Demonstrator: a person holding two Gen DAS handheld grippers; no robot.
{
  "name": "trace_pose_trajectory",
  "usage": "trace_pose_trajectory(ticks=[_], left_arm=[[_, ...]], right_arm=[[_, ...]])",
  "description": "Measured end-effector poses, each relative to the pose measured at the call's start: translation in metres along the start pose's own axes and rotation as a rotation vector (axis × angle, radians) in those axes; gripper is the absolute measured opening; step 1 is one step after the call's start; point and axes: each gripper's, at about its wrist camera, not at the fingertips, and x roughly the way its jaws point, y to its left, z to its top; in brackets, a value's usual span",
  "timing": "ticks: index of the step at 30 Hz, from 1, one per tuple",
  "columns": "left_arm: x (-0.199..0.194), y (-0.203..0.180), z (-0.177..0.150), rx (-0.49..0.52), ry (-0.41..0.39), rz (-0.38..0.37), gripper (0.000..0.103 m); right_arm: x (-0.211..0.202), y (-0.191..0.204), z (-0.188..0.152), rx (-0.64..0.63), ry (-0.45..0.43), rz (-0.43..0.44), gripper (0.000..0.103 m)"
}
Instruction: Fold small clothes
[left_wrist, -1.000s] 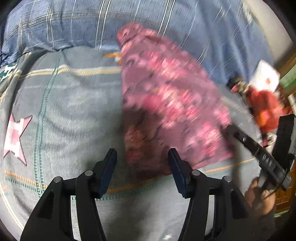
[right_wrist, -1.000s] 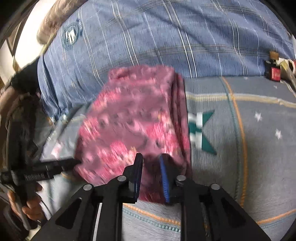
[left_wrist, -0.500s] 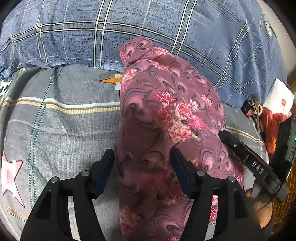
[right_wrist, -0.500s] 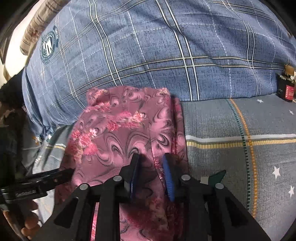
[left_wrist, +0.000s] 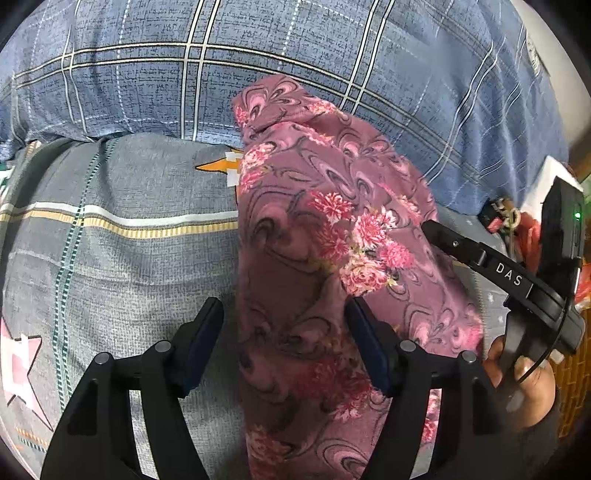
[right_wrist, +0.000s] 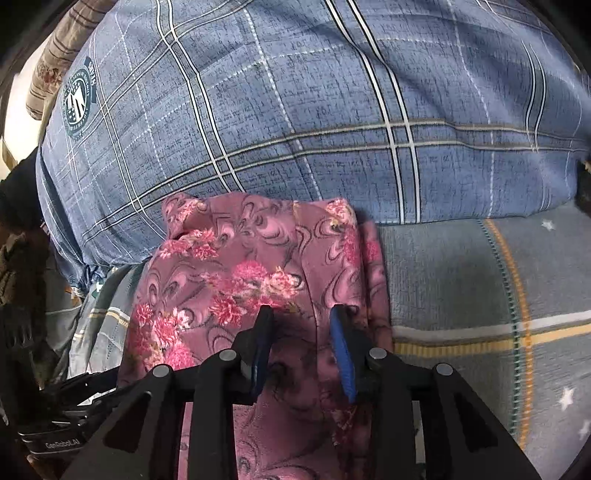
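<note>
A pink floral garment lies as a long folded strip on the grey bedsheet, its far end against the blue plaid pillow. My left gripper hovers over its near left part. Its jaws are opening, the cloth lies under and between the fingers, and the pads do not press on it. My right gripper stands over the garment near its right edge. Its jaws are also opening, still narrow, with cloth loose beneath the gap. Each gripper shows in the other's view: the right gripper and the left gripper.
The big blue plaid pillow rises right behind the garment. The sheet carries star prints and stripes. A person's hand holds the right gripper. Red items and a white box lie at the far right.
Both grippers moved forward along the garment toward the pillow. The cloth, blurred and moving a second ago, now lies still. Both sets of jaws have widened off it.
</note>
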Motion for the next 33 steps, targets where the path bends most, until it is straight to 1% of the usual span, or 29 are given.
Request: trace_pose_trajectory(ticks=[2,3,4,6,7,9,10,11,13,15,17,19,21,23,24,25,26,27,28,29,30,31,32,33], left_arm=[[-0.005,0.017,0.006,-0.057,-0.001,-0.053,0.07],[-0.006,0.026,0.009,-0.088,-0.005,-0.072,0.07],[-0.008,0.036,0.012,-0.125,-0.006,-0.093,0.07],[-0.009,0.049,0.016,-0.171,0.003,-0.112,0.069],[-0.008,0.053,0.017,-0.193,0.011,-0.134,0.069],[-0.003,0.052,0.018,-0.207,0.03,-0.151,0.069],[0.0,0.049,0.018,-0.204,0.039,-0.156,0.069],[0.003,0.045,0.017,-0.197,0.047,-0.156,0.069],[0.007,0.037,0.017,-0.179,0.057,-0.146,0.069],[0.004,0.031,0.02,-0.15,0.048,-0.127,0.069],[0.002,0.028,0.028,-0.135,0.036,-0.115,0.069],[0.001,0.028,0.039,-0.139,0.026,-0.101,0.069],[0.001,0.029,0.052,-0.145,0.013,-0.09,0.069],[0.003,0.03,0.065,-0.152,0.007,-0.064,0.069],[0.004,0.031,0.07,-0.154,0.006,-0.056,0.069],[0.007,0.03,0.076,-0.154,0.008,-0.042,0.069],[0.01,0.031,0.082,-0.149,0.008,-0.019,0.069],[0.013,0.031,0.085,-0.141,0.008,0.002,0.069],[0.018,0.031,0.089,-0.134,0.007,0.034,0.069],[0.022,0.032,0.09,-0.133,0.007,0.047,0.069],[0.029,0.033,0.092,-0.133,0.014,0.065,0.069],[0.037,0.035,0.092,-0.136,0.032,0.081,0.07],[0.047,0.039,0.09,-0.151,0.067,0.096,0.07],[0.047,0.041,0.088,-0.168,0.065,0.087,0.07]], right_arm=[[-0.014,-0.012,-0.001,0.038,-0.038,0.001,0.034],[-0.021,-0.02,-0.002,0.063,-0.053,-0.003,0.037],[-0.03,-0.034,-0.004,0.111,-0.063,0.018,0.042],[-0.036,-0.052,-0.01,0.178,-0.064,0.068,0.047],[-0.037,-0.061,-0.016,0.217,-0.056,0.111,0.051],[-0.034,-0.067,-0.021,0.241,-0.035,0.157,0.052],[-0.031,-0.067,-0.025,0.241,-0.022,0.167,0.052],[-0.027,-0.066,-0.026,0.238,-0.018,0.162,0.052],[-0.025,-0.061,-0.026,0.227,-0.05,0.129,0.052],[-0.027,-0.056,-0.018,0.209,-0.079,0.139,0.052],[-0.024,-0.051,-0.008,0.204,-0.088,0.154,0.052],[-0.013,-0.045,0.005,0.2,-0.078,0.145,0.053],[0.005,-0.04,0.019,0.203,-0.048,0.117,0.053],[0.018,-0.038,0.025,0.207,-0.025,0.119,0.053],[0.025,-0.036,0.027,0.208,-0.009,0.121,0.05],[0.03,-0.031,0.03,0.188,0.01,0.127,0.026],[0.031,-0.02,0.034,0.123,0.008,0.101,0.006],[0.025,-0.011,0.037,0.062,-0.028,0.065,0.006],[0.021,-0.008,0.038,0.045,-0.058,0.054,0.005],[0.015,-0.01,0.04,0.059,-0.099,0.053,0.005],[0.014,-0.016,0.041,0.088,-0.11,0.043,0.005],[0.023,-0.026,0.043,0.119,-0.072,-0.006,0.005],[0.035,-0.032,0.042,0.127,-0.009,-0.056,0.004],[0.045,-0.038,0.039,0.128,0.053,-0.098,0.004]])
